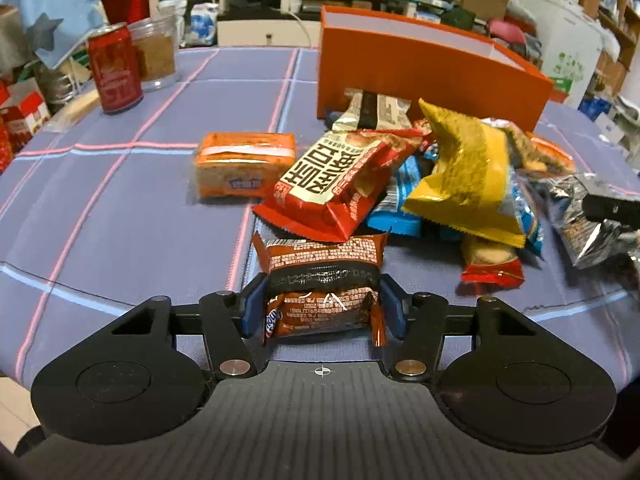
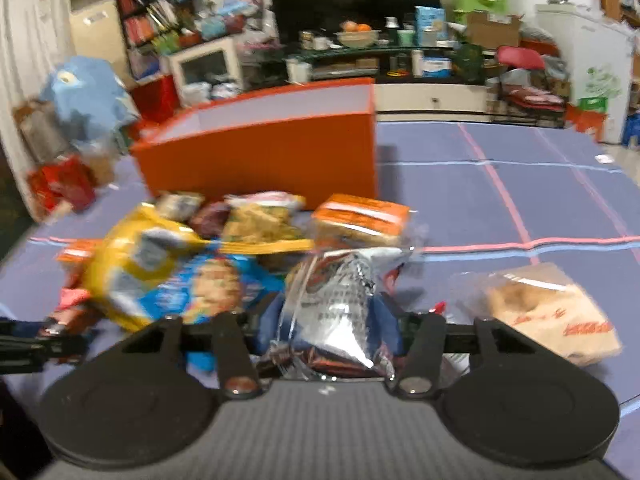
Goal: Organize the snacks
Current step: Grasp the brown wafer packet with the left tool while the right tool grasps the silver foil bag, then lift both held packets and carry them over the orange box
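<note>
My left gripper [image 1: 322, 300] is shut on a brown snack packet [image 1: 320, 256] lying on the blue checked cloth, with a blue pad pressing on each side of it. My right gripper [image 2: 328, 320] is shut on a crinkled silver packet [image 2: 336, 296] at the near edge of the snack pile. The pile holds a yellow bag [image 1: 468, 176], a red packet [image 1: 340, 184], blue packets and others. An orange-wrapped cake [image 1: 244, 164] lies apart on the pile's left. Behind the pile stands an open orange box [image 1: 432, 76]; the right wrist view also shows this box [image 2: 260, 152].
A red can [image 1: 116, 68] and a clear plastic jar [image 1: 156, 52] stand at the table's far left. A pale bagged pastry [image 2: 552, 316] lies on the cloth to the right of my right gripper. Cluttered shelves and furniture surround the table.
</note>
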Available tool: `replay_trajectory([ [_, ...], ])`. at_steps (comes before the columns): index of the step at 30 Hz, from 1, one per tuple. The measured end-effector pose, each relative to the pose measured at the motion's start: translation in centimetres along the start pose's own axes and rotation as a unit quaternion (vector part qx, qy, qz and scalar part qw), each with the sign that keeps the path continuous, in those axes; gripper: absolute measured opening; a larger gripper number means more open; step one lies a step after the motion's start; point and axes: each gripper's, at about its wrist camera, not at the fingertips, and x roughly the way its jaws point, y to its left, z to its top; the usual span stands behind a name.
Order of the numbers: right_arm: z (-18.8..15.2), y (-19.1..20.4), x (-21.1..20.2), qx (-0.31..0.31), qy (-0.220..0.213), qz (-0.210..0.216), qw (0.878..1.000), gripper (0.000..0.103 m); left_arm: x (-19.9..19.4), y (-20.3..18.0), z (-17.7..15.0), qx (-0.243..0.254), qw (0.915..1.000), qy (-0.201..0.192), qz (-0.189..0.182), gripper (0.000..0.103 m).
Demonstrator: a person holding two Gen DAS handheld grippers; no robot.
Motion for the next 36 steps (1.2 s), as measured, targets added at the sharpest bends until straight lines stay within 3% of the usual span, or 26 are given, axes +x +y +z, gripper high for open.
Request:
replay_trajectory([
  [2,-0.6,0.7,0.0,0.000,0.016,0.020,1.000,0.049,-0.4,0.2,-0.1,-0.004,1.0000,0.004,0.001,0.019],
  [4,-1.4,1.5,-0.1,-0.018,0.017,0.013,1.000,0.056,-0.3,0.3,-0.3,-0.002,0.9999,0.008,0.006,0.020],
  [6,-1.5,1.5,-0.5,-0.024,0.010,0.000,1.000,0.071,0.0,0.3,-0.6,-0.002,0.9998,0.016,0.013,0.026],
  [8,-1.4,1.2,-1.1,-0.014,-0.004,-0.005,1.000,0.103,0.0,0.3,-0.7,-0.004,0.9999,0.009,0.013,0.037],
  [9,-1.5,0.9,-1.3,-0.010,-0.008,-0.003,1.000,0.102,0.1,0.2,-0.7,-0.001,0.9999,0.009,0.015,0.046],
  [12,-2.2,0.8,0.1,-0.011,0.022,0.002,1.000,0.102,0.5,-0.2,-0.8,0.008,0.9996,0.017,0.022,0.058],
  [14,-3.1,1.3,1.7,-0.039,0.061,0.002,0.997,0.102,0.8,-0.5,-1.0,0.017,0.9992,0.021,0.031,0.060],
  [17,-4.0,1.9,1.8,-0.062,0.040,-0.016,0.997,0.102,0.9,-0.4,-1.3,0.021,0.9991,0.016,0.032,0.061],
  [20,-3.7,2.4,2.1,-0.098,0.062,-0.025,0.993,0.102,0.7,0.3,-1.3,0.010,0.9992,0.016,0.035,0.061],
  [23,-3.0,2.3,1.1,-0.066,0.039,-0.004,0.997,0.102,0.1,1.0,-1.0,-0.009,0.9994,0.012,0.031,0.061],
  [27,-2.7,2.9,1.2,-0.078,0.025,-0.016,0.997,0.102,0.1,0.5,-1.1,0.006,0.9991,0.022,0.036,0.061],
  [29,-2.8,2.6,2.0,-0.061,0.042,-0.005,0.997,0.092,0.5,0.1,-1.3,0.015,0.9990,0.024,0.034,0.058],
  [31,-3.1,2.6,2.2,-0.063,0.047,-0.003,0.997,0.086,0.5,-0.3,-1.4,0.024,0.9990,0.017,0.033,0.047],
  [32,-3.5,2.8,1.9,-0.074,0.044,-0.009,0.996,0.078,0.3,-0.5,-1.4,0.026,0.9991,0.011,0.033,0.025],
  [33,-3.6,2.8,1.7,-0.075,0.042,-0.011,0.996,0.076,0.1,-0.5,-1.3,0.024,0.9993,0.006,0.030,0.017],
  [35,-3.4,2.0,0.9,-0.051,0.035,0.001,0.998,0.056,-0.4,-0.1,-0.9,0.007,0.9998,0.003,0.020,0.013],
  [36,-3.3,1.5,0.2,-0.041,0.029,0.005,0.999,0.053,-1.0,0.3,-0.6,-0.003,0.9999,-0.004,0.011,0.012],
])
